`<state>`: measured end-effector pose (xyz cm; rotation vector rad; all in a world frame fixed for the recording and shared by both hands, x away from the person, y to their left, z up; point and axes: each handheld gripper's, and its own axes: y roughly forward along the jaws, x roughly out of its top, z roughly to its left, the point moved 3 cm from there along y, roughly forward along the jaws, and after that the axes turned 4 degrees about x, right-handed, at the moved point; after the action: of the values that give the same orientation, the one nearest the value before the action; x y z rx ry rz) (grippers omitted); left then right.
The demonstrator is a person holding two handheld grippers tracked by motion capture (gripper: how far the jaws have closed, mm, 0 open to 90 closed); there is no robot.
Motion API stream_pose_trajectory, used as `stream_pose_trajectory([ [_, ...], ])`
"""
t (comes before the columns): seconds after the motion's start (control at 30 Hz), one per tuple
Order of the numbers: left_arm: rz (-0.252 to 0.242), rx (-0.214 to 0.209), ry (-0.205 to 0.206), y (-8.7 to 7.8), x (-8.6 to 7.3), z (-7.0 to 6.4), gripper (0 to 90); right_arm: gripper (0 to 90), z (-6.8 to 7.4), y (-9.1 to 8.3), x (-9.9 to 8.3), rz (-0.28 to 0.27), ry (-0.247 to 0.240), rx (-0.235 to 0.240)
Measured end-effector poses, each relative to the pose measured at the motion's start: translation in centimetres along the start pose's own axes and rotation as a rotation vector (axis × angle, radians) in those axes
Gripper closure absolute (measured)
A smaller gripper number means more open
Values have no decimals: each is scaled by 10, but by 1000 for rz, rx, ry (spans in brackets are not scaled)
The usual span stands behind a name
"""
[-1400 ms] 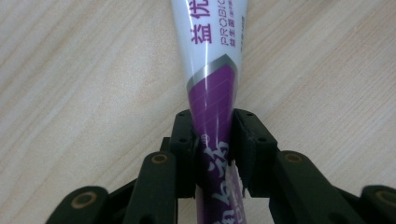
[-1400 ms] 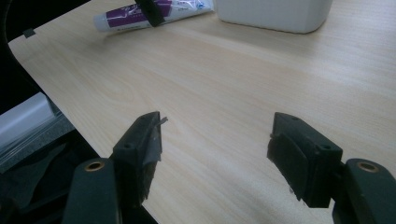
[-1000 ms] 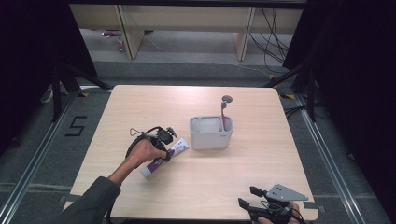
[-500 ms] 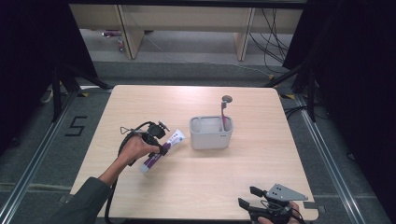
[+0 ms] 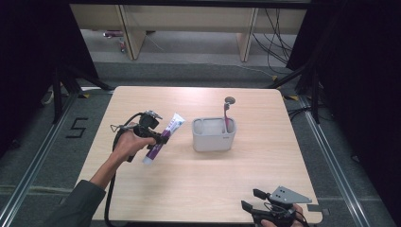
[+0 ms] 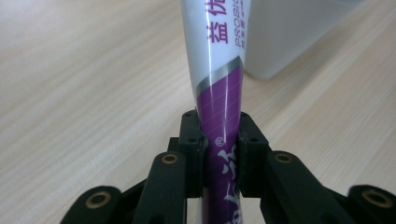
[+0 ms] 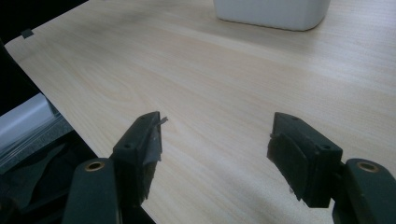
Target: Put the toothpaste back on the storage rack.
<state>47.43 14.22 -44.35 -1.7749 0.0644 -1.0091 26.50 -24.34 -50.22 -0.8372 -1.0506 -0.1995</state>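
Observation:
A purple and white toothpaste tube (image 5: 163,137) is lifted off the table, tilted, its white flat end up toward the holder. My left gripper (image 5: 158,138) is shut on its purple part; in the left gripper view the tube (image 6: 219,93) stands squeezed between the two pads (image 6: 191,144). A white rectangular holder (image 5: 213,134) sits mid-table with a pink toothbrush (image 5: 228,109) standing in its right compartment. The holder's corner (image 6: 289,37) lies just beyond the tube. My right gripper (image 5: 249,200) rests open at the table's front right edge, nothing between its fingers (image 7: 140,144).
The light wooden table (image 5: 189,189) has bare surface in front of the holder and to its sides. The holder's base (image 7: 271,11) lies far ahead of the right gripper. Dark floor, rails and shelving legs surround the table.
My left gripper has carried the tube up and slightly left, tilting it more upright. The right gripper has stayed still.

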Motion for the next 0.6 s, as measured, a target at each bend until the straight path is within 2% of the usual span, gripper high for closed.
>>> stream_pose_trajectory([
  [0.03,-26,-2,-16,-2,2,0,757,349,1,0,0,5,16,3],
  [0.07,-49,-2,-15,-5,4,0,757,349,0,0,0,0,-2,5],
  [0.1,-54,2,-16,-7,5,0,757,349,0,0,0,1,2,0],
  [0.17,-101,-5,-33,-11,8,-1,756,349,0,0,0,0,1,1],
  [0.2,-108,0,-40,-14,9,-2,756,349,3,-1,-1,11,36,7],
  [0.23,-129,-18,-38,-15,10,-2,756,349,3,-1,0,9,32,6],
  [0.3,-169,-16,-45,-19,12,-3,757,348,4,0,0,-1,50,21],
  [0.33,-169,-16,-45,-19,12,-3,757,348,4,0,0,-1,50,21],
  [0.4,-206,-26,-51,-23,16,-4,757,349,2,-1,-1,6,26,0],
  [0.43,-206,-26,-51,-23,16,-4,756,349,2,-1,-1,6,26,0],
  [0.47,-232,-27,-57,-26,18,-7,756,349,4,-1,-1,11,48,8],
  [0.53,-252,-39,-57,-28,19,-9,756,349,4,-1,-1,11,46,7],
  [0.57,-262,-38,-50,-29,20,-9,756,349,3,-1,-1,8,35,3],
  [0.6,-280,-42,-62,-29,22,-11,757,349,2,-1,0,6,26,1],
])
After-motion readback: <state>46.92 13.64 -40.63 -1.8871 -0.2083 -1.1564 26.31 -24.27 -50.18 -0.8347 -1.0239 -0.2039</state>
